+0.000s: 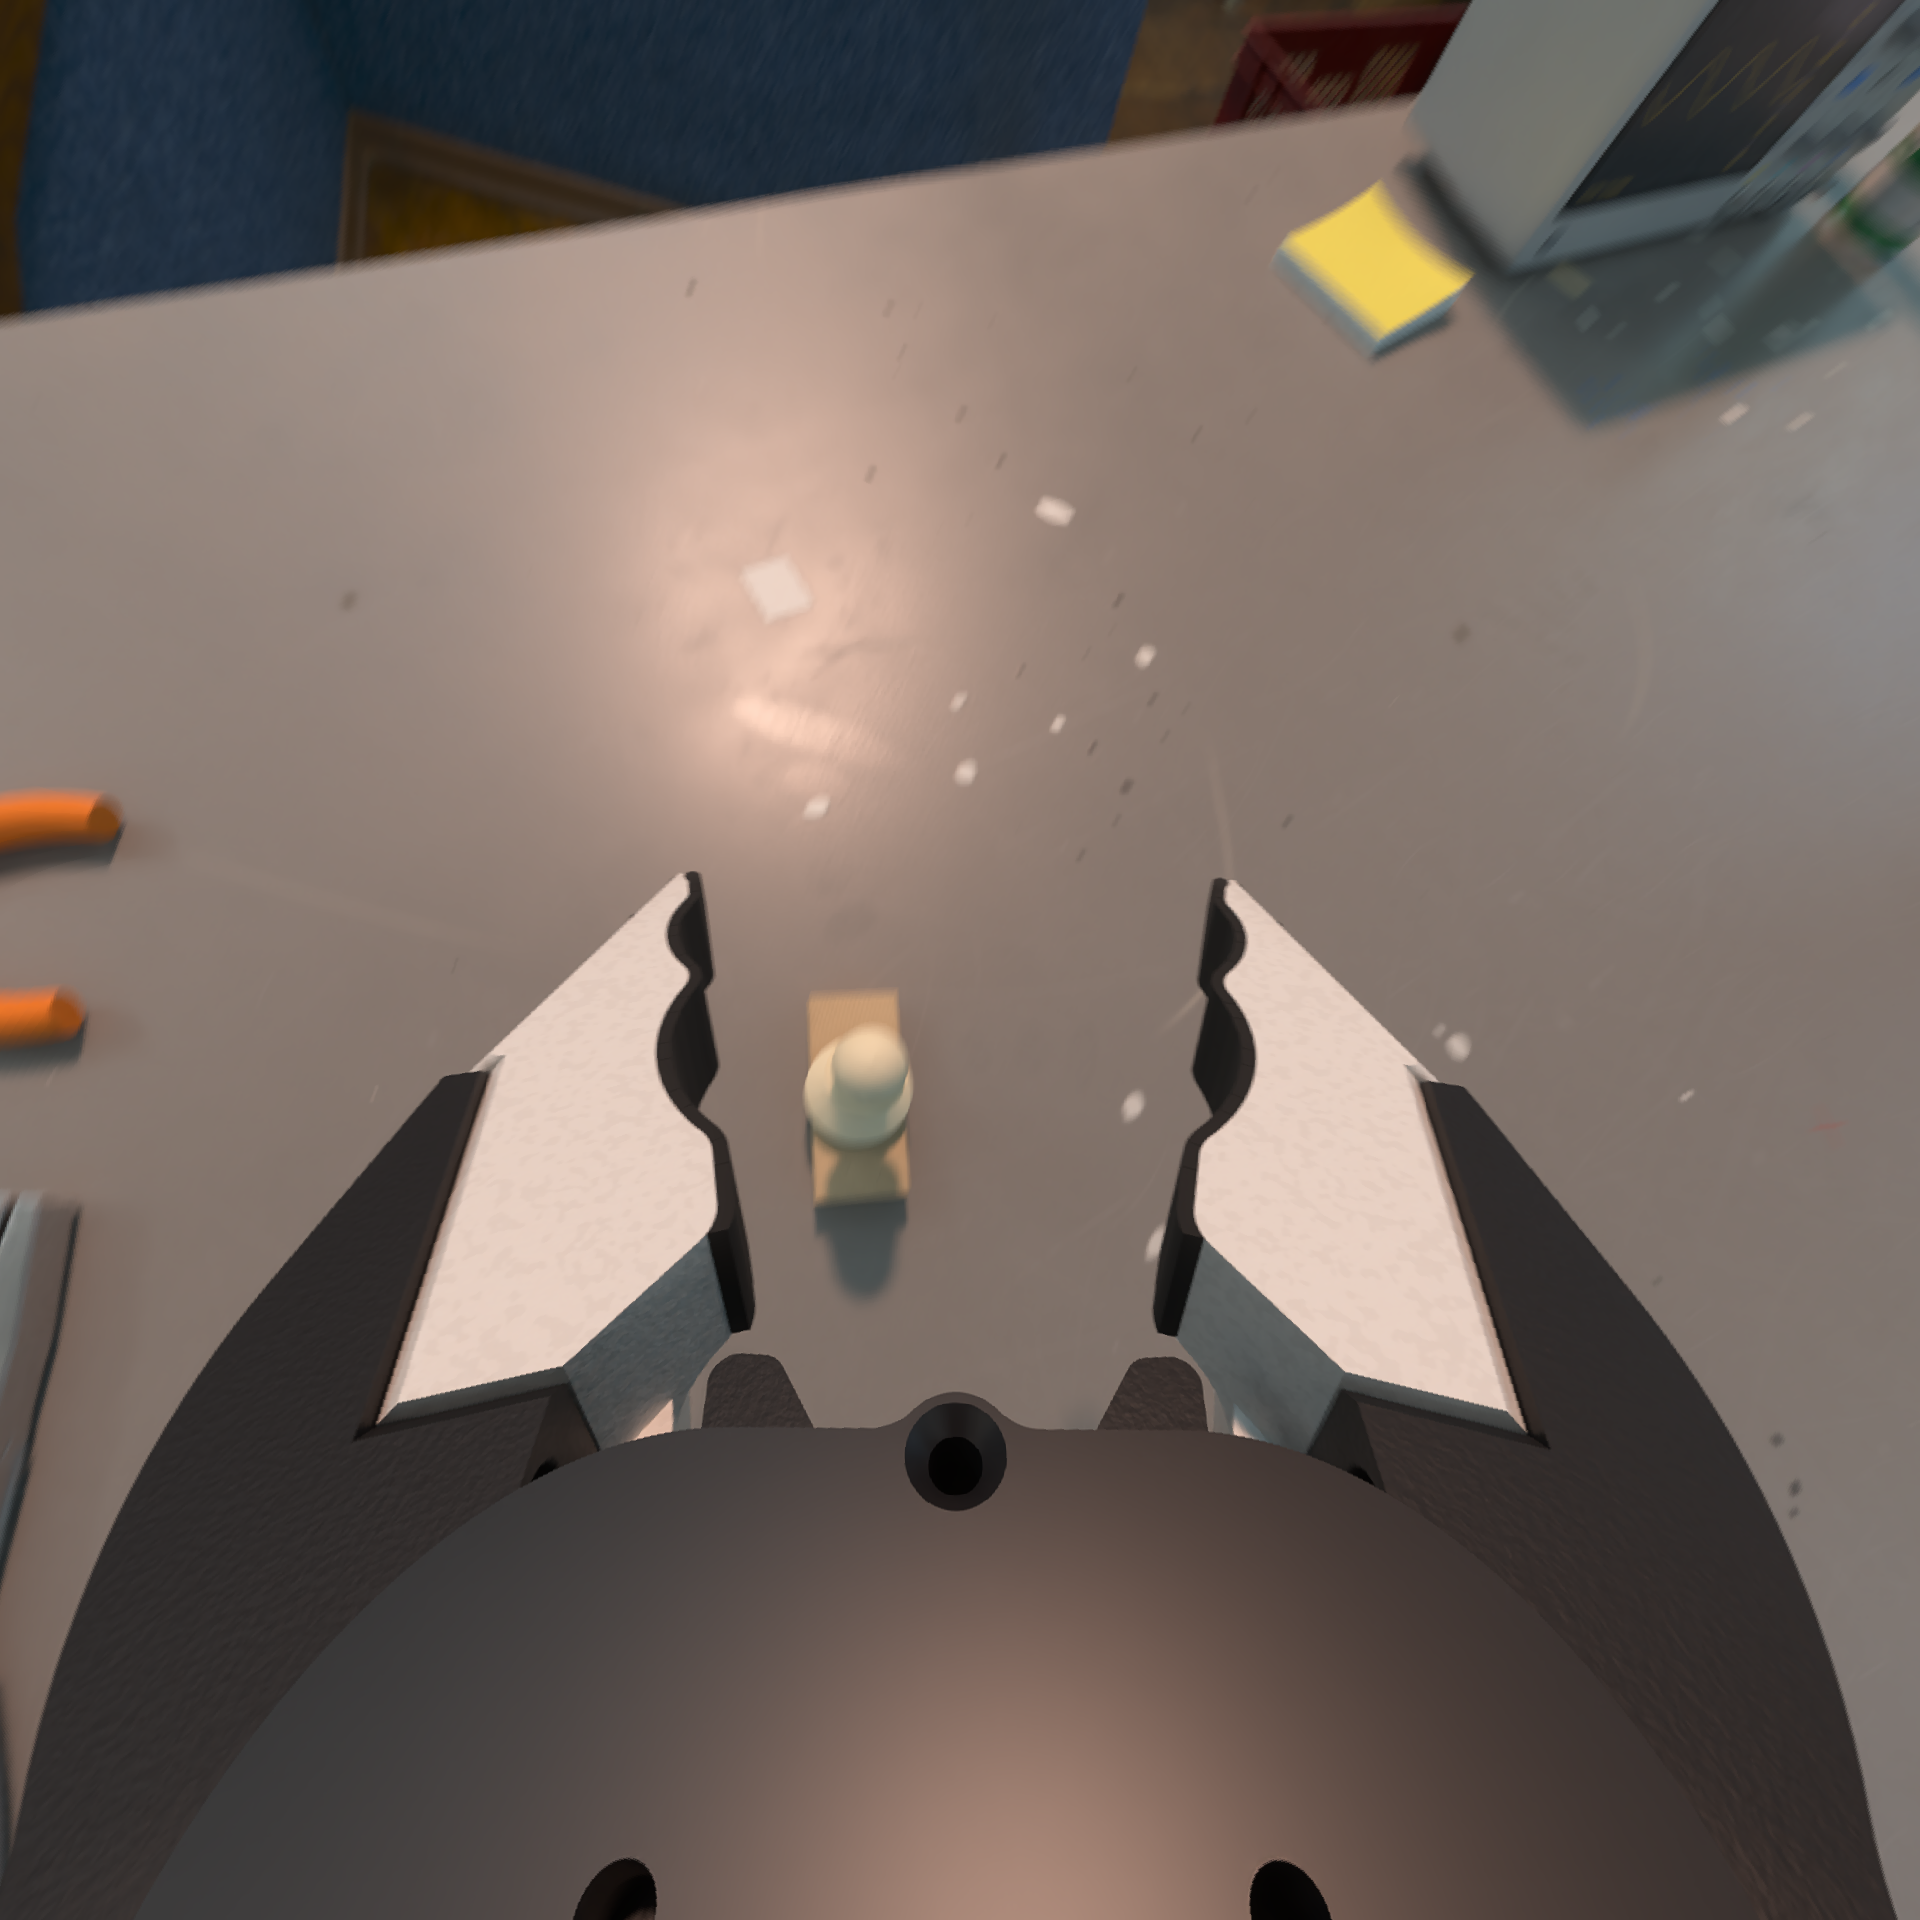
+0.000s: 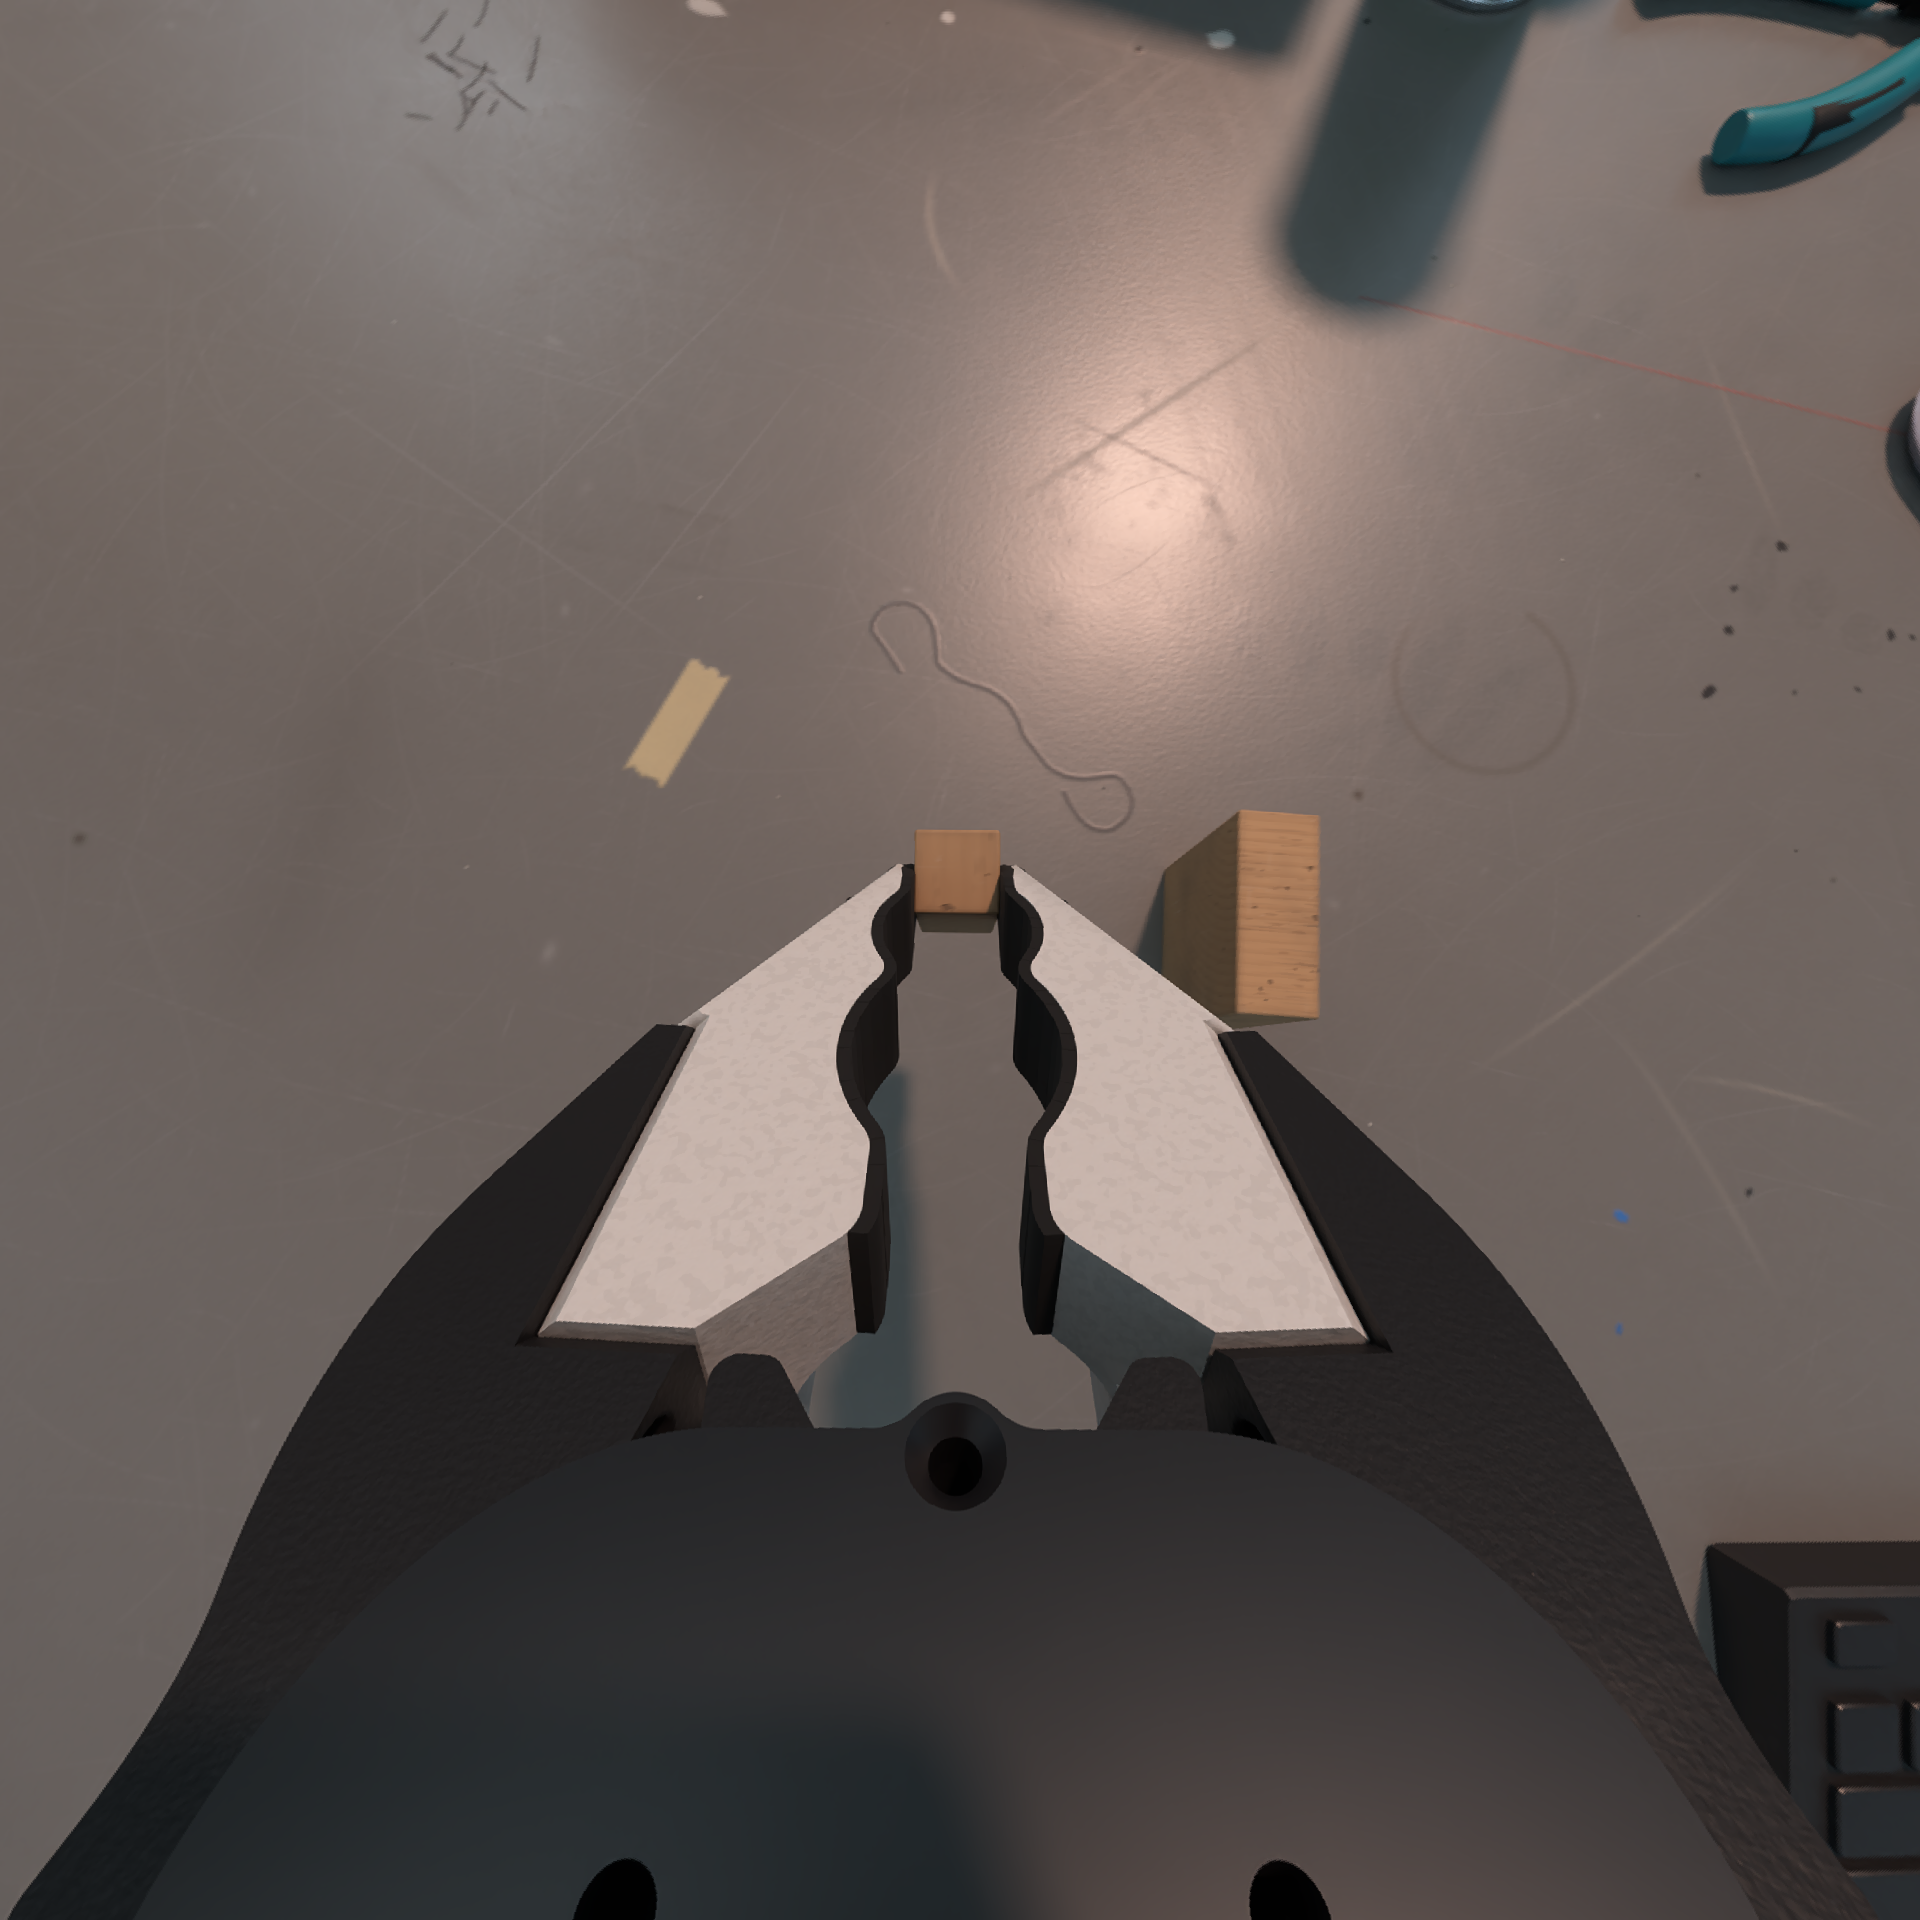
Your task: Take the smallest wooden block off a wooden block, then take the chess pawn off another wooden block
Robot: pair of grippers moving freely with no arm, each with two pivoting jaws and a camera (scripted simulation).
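In the left wrist view a cream chess pawn (image 1: 858,1081) stands on a flat wooden block (image 1: 854,1013) on the grey table. My left gripper (image 1: 956,883) is open above them, with the pawn between and below its two fingers, touching neither. In the right wrist view my right gripper (image 2: 956,878) is shut on the smallest wooden block (image 2: 956,871), a small cube held at the fingertips. A larger wooden block (image 2: 1247,914) stands on the table just to the right of the right gripper's fingers, apart from the cube.
In the left wrist view, orange handles (image 1: 57,816) lie at the left edge, and a yellow pad (image 1: 1371,270) and a grey box (image 1: 1662,125) sit at the far right. In the right wrist view there are a tape strip (image 2: 677,722), a bent wire (image 2: 997,717), teal pliers (image 2: 1808,114) and a dark keypad (image 2: 1829,1714).
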